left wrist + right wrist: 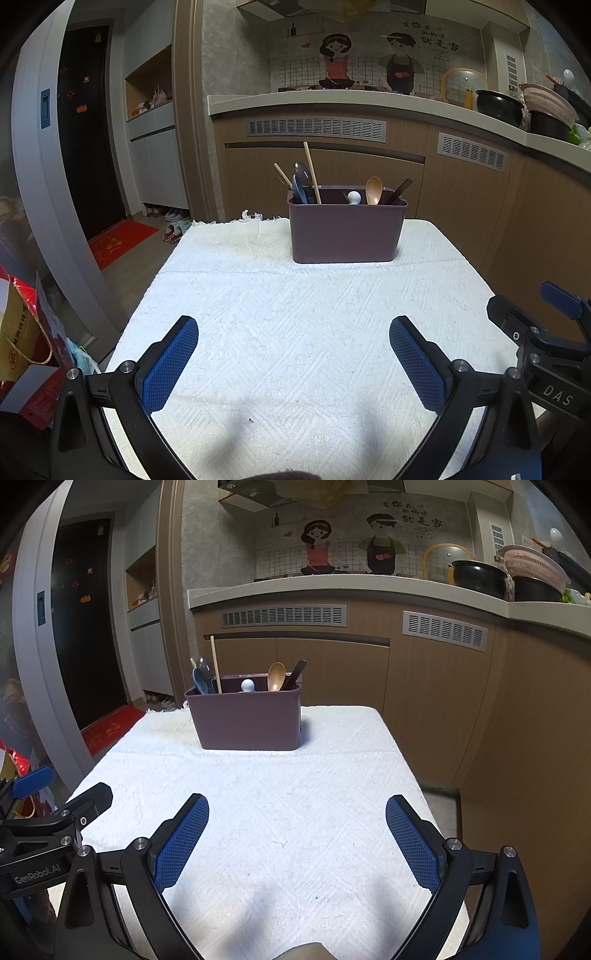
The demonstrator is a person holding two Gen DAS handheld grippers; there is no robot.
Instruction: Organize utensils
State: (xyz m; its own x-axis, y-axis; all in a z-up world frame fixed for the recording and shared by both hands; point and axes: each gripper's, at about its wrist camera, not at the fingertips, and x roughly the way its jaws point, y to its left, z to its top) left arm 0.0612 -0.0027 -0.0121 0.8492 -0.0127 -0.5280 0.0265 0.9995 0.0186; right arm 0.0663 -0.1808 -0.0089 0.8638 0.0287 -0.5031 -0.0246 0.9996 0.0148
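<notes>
Both the left gripper (293, 363) and the right gripper (297, 843) are spread wide and empty. The holder (345, 230) stands near the table's (258, 332) far edge, utensils apparently all inside; verify before withdrawing, keeping clear of the handles

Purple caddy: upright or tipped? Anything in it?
Upright. The purple caddy sits flat on the white cloth, rim level. Not empty: a wooden spoon, blue spoons and chopsticks stick out.

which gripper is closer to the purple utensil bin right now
Hard to call; roughly equal. The left gripper faces the purple utensil bin with it slightly right of centre; the right gripper sees it off to its left. Both are open, back across the white cloth.
</notes>
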